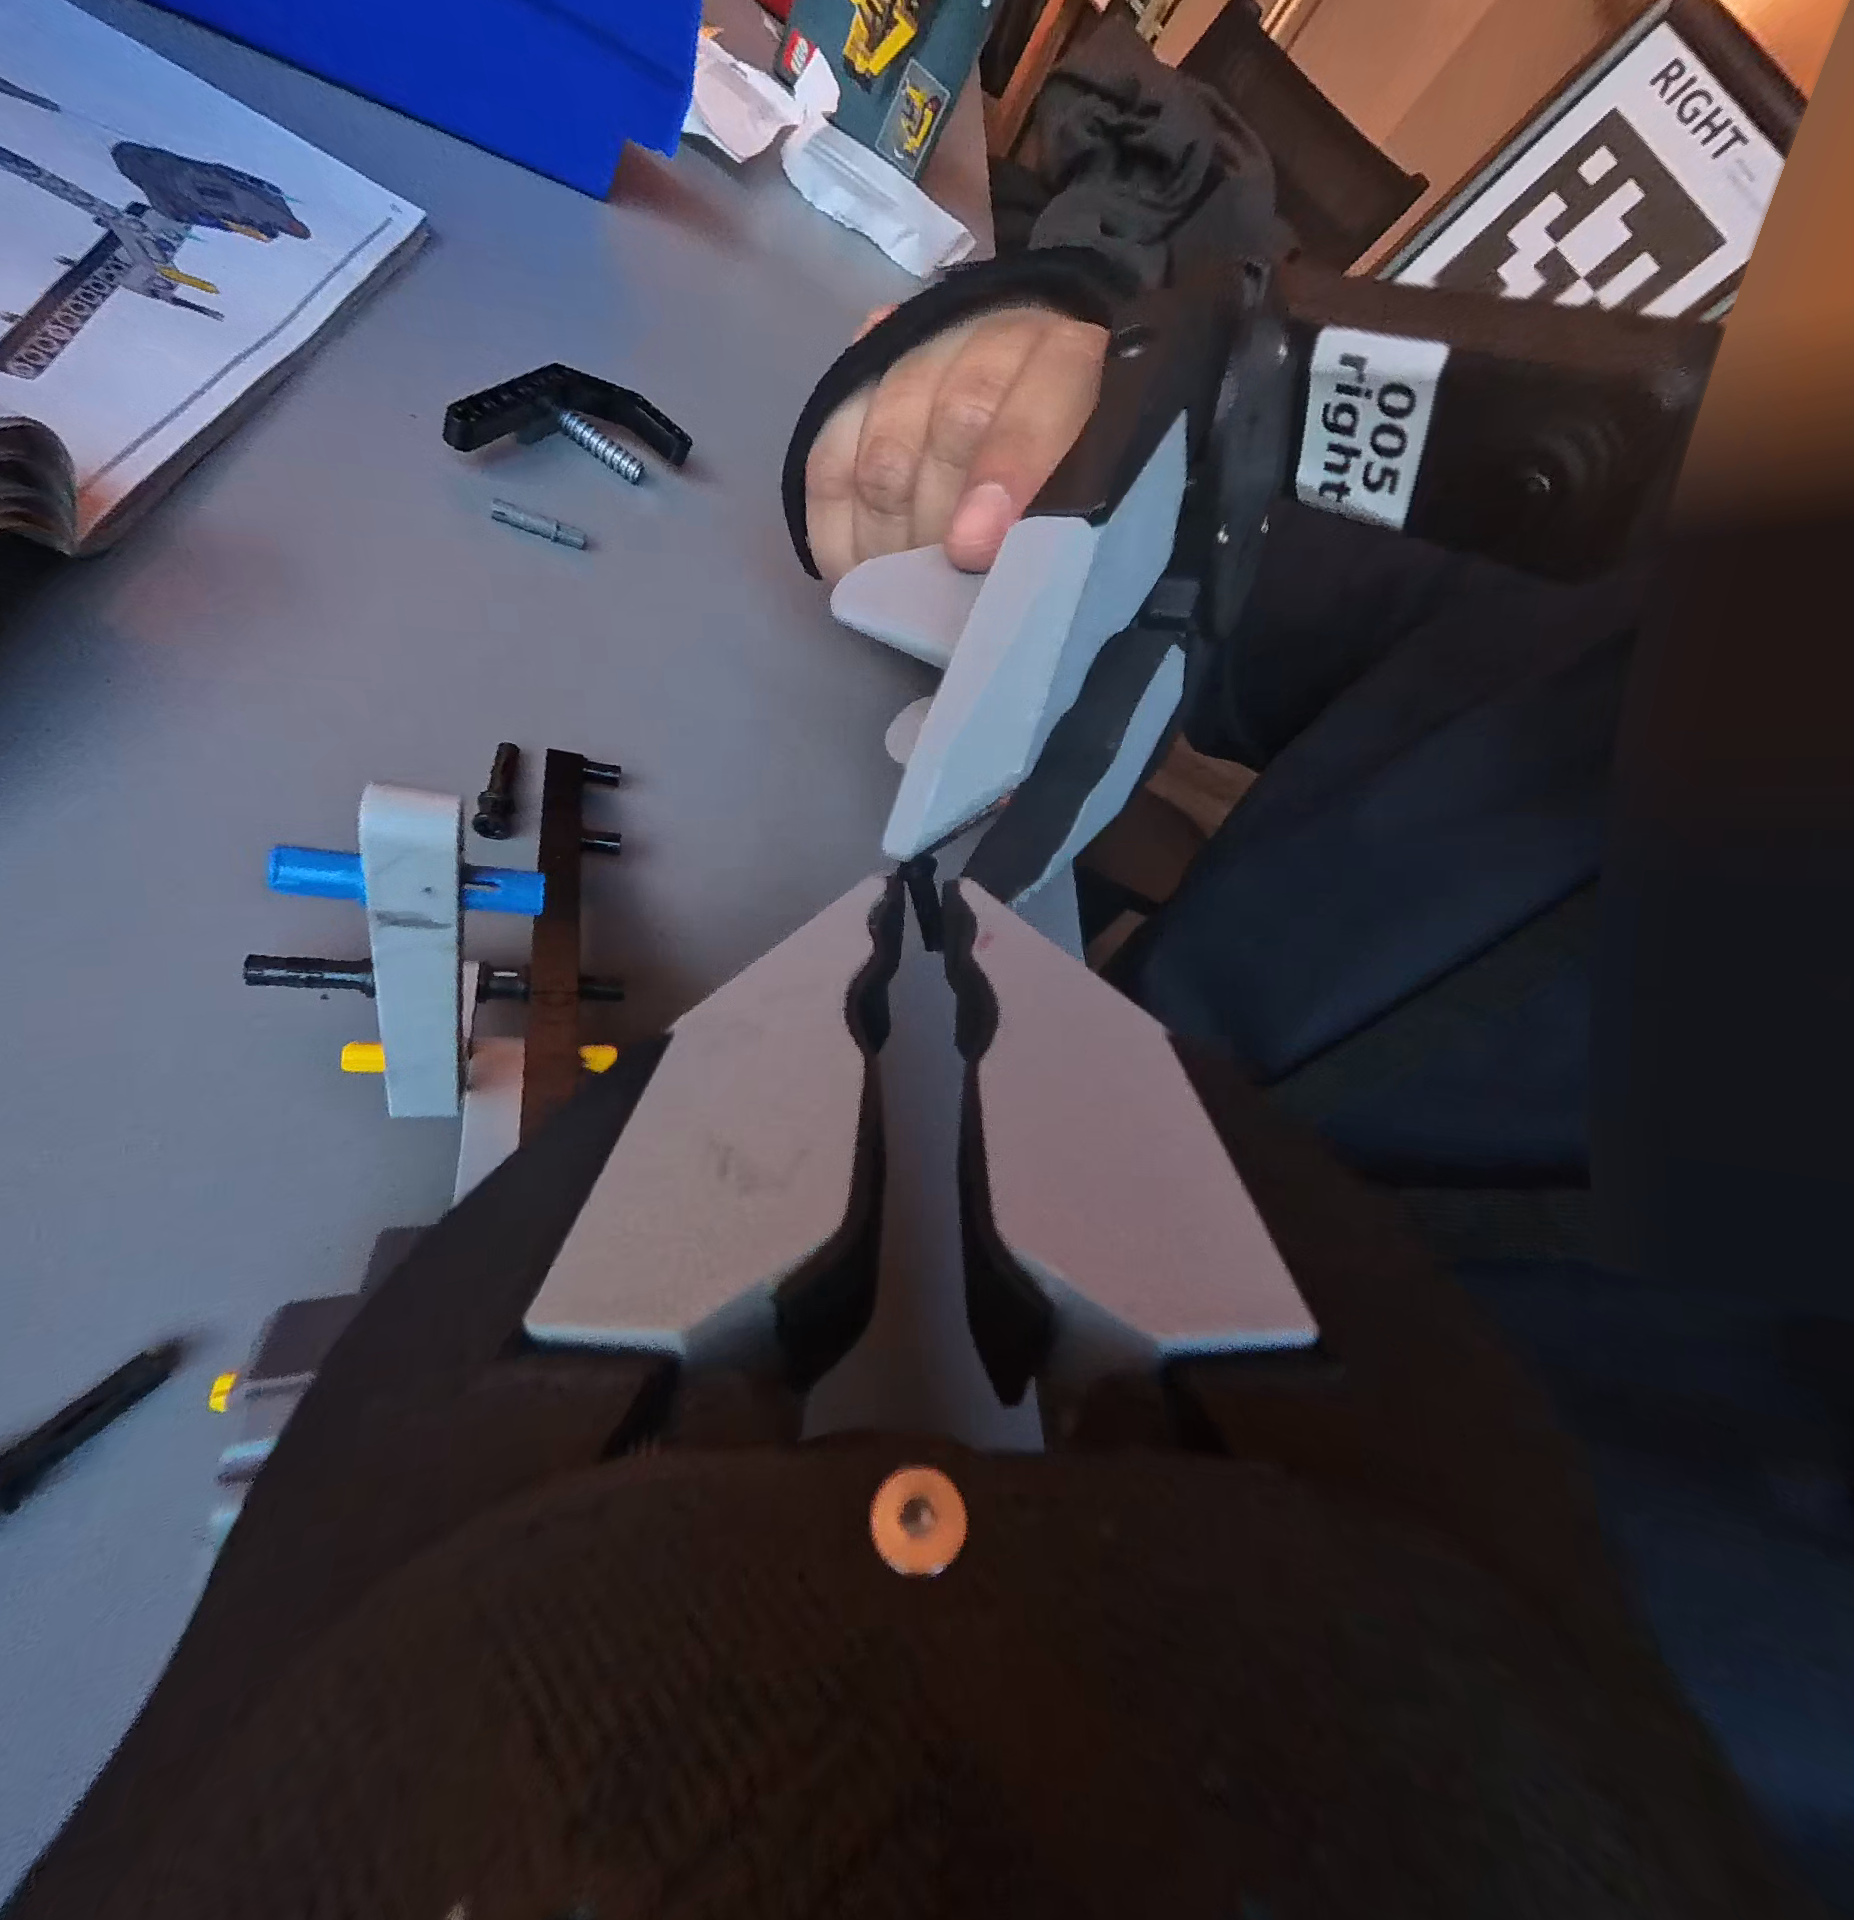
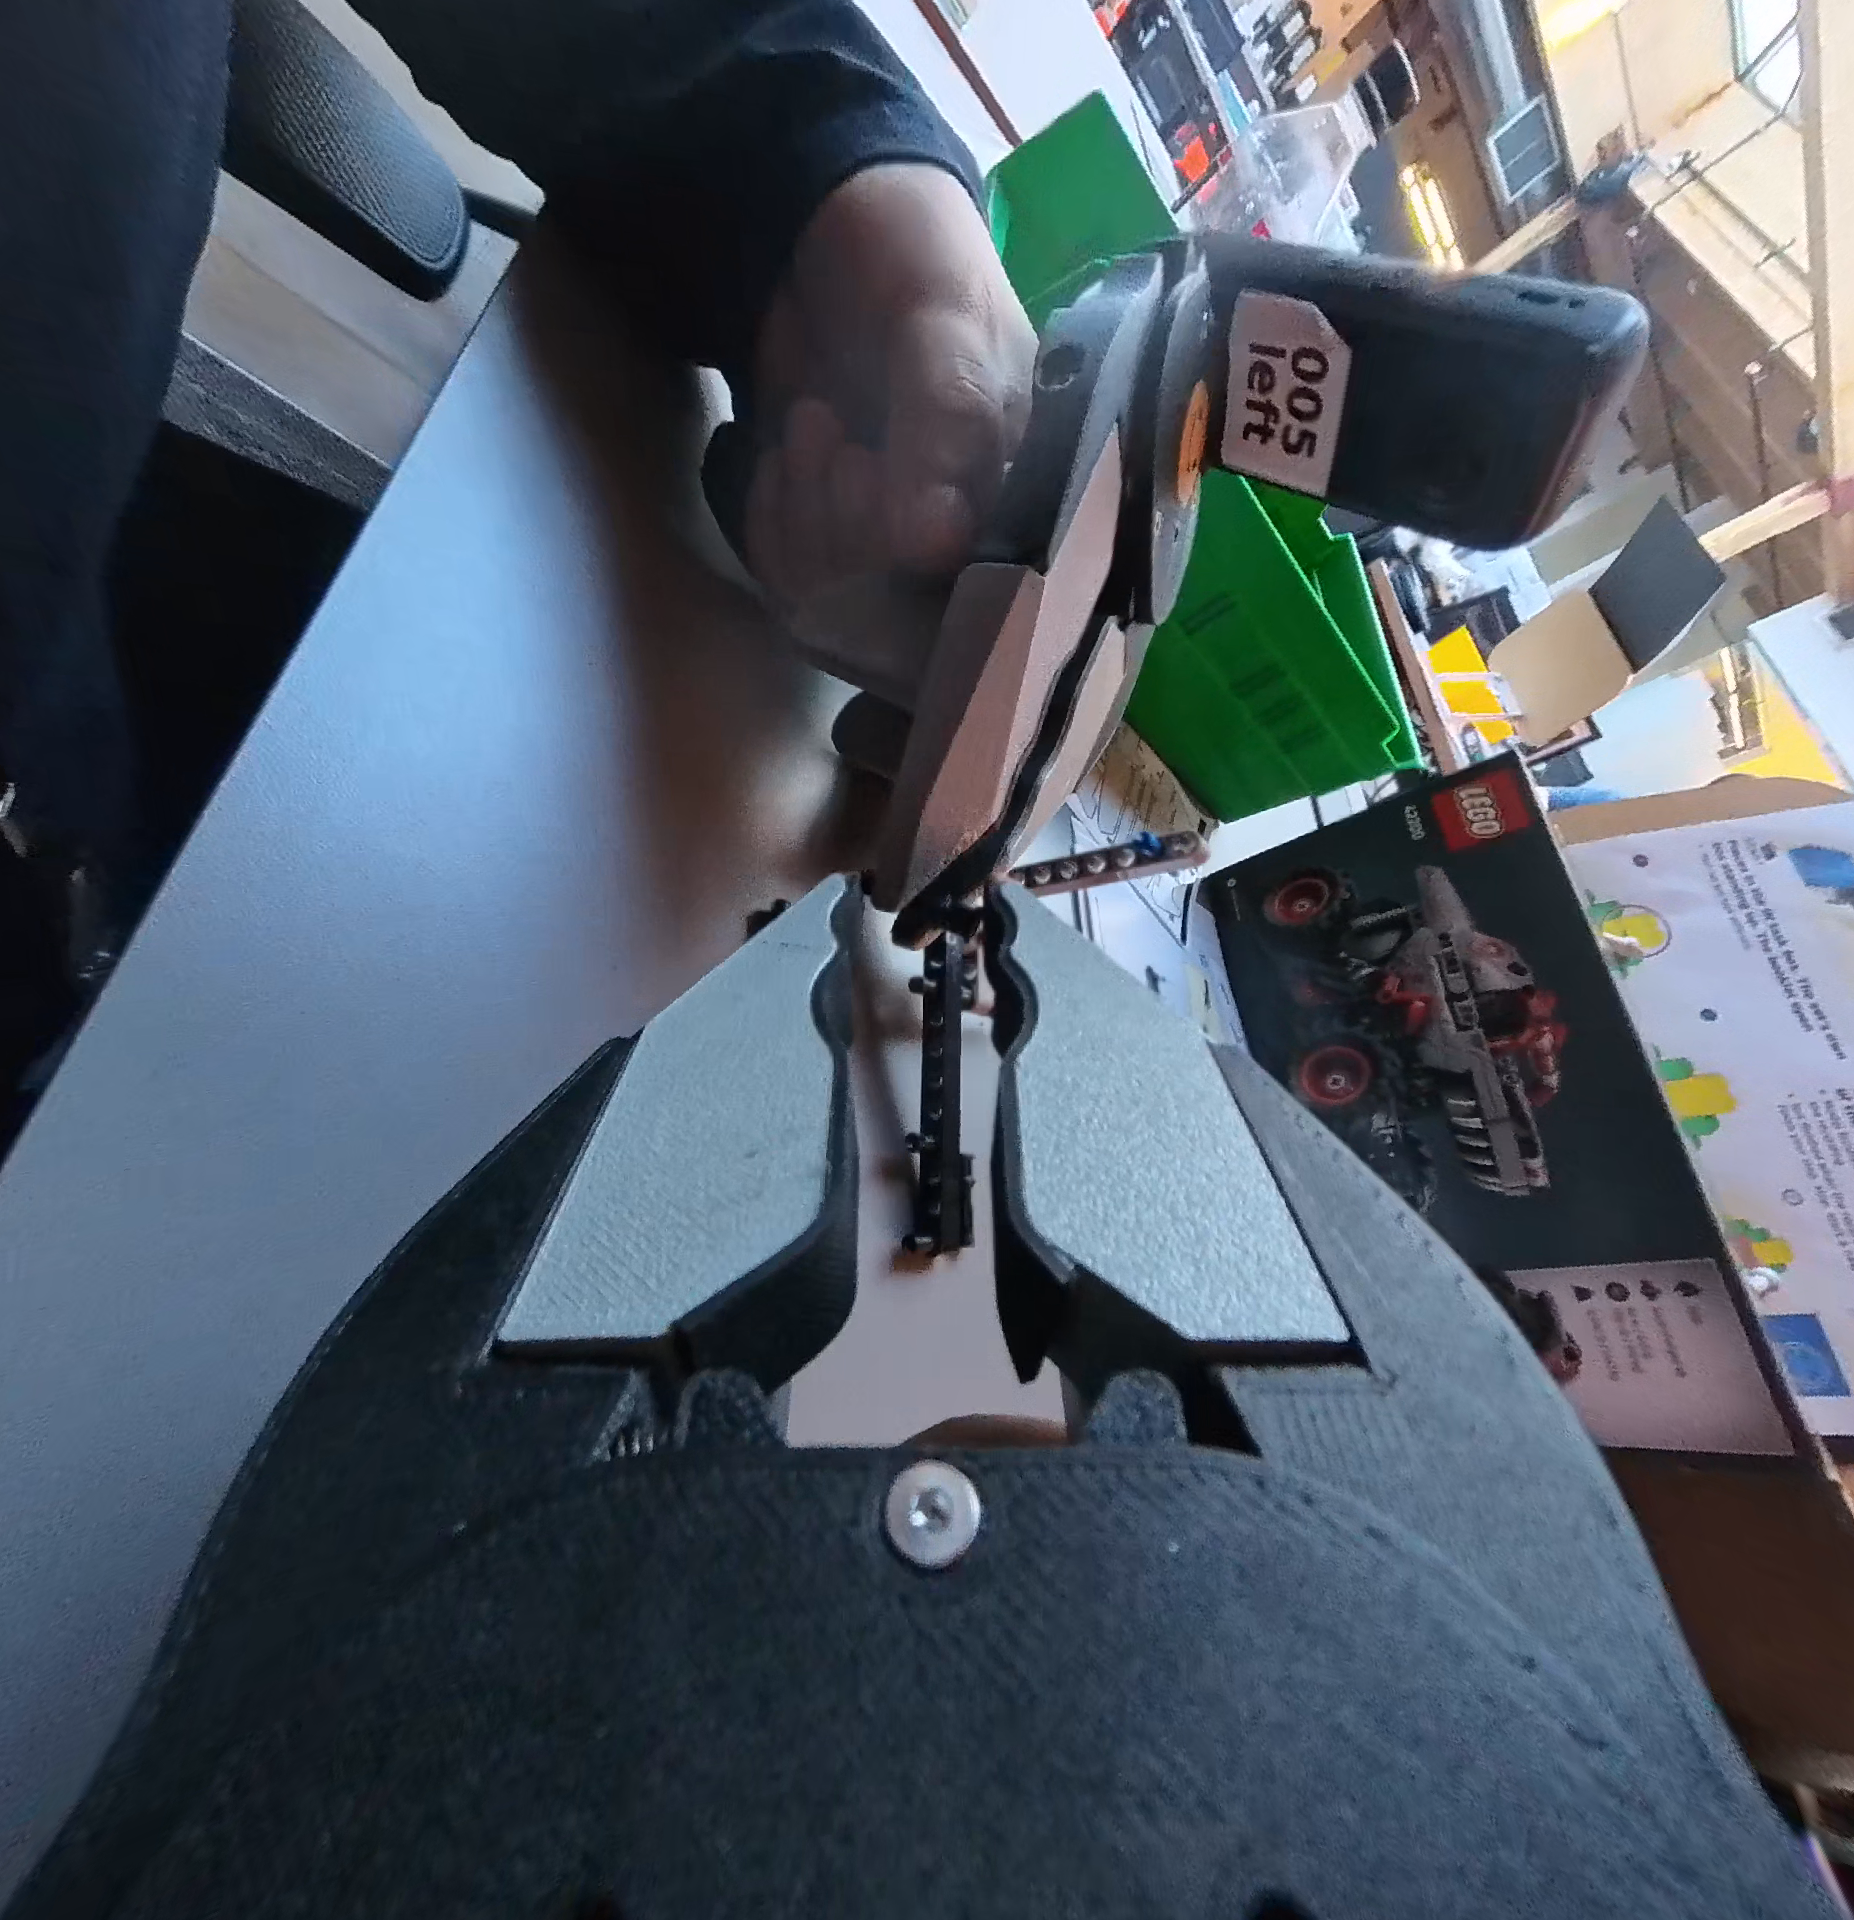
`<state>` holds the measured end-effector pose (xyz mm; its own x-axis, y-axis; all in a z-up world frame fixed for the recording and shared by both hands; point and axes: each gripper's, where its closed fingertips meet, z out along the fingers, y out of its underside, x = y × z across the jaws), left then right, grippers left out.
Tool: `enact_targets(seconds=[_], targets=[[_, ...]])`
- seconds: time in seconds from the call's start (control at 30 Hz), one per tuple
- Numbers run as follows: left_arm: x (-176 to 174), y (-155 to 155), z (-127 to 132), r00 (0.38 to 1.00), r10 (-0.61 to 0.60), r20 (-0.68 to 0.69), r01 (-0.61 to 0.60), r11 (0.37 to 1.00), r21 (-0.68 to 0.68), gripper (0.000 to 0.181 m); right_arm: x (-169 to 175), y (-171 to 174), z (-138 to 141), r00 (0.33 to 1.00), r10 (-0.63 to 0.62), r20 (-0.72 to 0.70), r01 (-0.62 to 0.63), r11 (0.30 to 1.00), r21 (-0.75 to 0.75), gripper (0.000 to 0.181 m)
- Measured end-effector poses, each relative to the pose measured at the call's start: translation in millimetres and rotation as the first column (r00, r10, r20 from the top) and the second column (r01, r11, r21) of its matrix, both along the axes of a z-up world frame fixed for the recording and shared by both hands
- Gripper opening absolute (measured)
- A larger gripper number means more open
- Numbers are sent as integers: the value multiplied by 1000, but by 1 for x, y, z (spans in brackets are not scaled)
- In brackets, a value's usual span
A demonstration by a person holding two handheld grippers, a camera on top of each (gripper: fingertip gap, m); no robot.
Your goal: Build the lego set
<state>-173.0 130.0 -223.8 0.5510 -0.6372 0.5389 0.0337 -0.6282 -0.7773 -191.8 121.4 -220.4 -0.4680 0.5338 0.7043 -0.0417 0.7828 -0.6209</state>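
Lego pin pinched by left gripper fingers | right gripper fingers apart | grey table, cluttered shelves

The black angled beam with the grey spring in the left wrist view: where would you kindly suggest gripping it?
Take the black angled beam by its bare left arm, coming down from above with fingers across its narrow width. It lies flat on the table, and the grey spring runs beside the other arm, crowding that end.
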Motion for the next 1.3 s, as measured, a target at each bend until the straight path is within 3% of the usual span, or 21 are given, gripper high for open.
enact_targets(seconds=[0.1,0.33,0.5,0.63,0.73,0.83,1.0,1.3], targets=[[0,0,-1,1000,-1,-25,1,1000,18,1,0,0,0,1000,-1,-12,1,1000,13,19],[0,-1,5,977,20,-211,32,970,241,1,8,21,24,996,48,81,-20,948,-319,11],[-1,3,7,947,83,-312,48,920,390,0,8,38,28,991,57,124,2,903,-429,3],[-7,6,7,925,132,-356,37,902,429,0,7,88,13,973,-122,197,178,938,-299,4],[-7,4,1,915,118,-386,47,919,392,0,14,137,2,906,-290,310,373,891,-258,3],[-11,6,-7,893,133,-430,39,929,368,1,29,150,-15,842,-278,462,441,848,-294,8],[-15,9,-14,865,152,-478,35,933,359,1,48,157,-50,741,-307,598,491,854,-171,12],[-19,11,-14,868,166,-469,7,939,344,1,47,156,-63,690,-307,656,530,831,-169,11]])
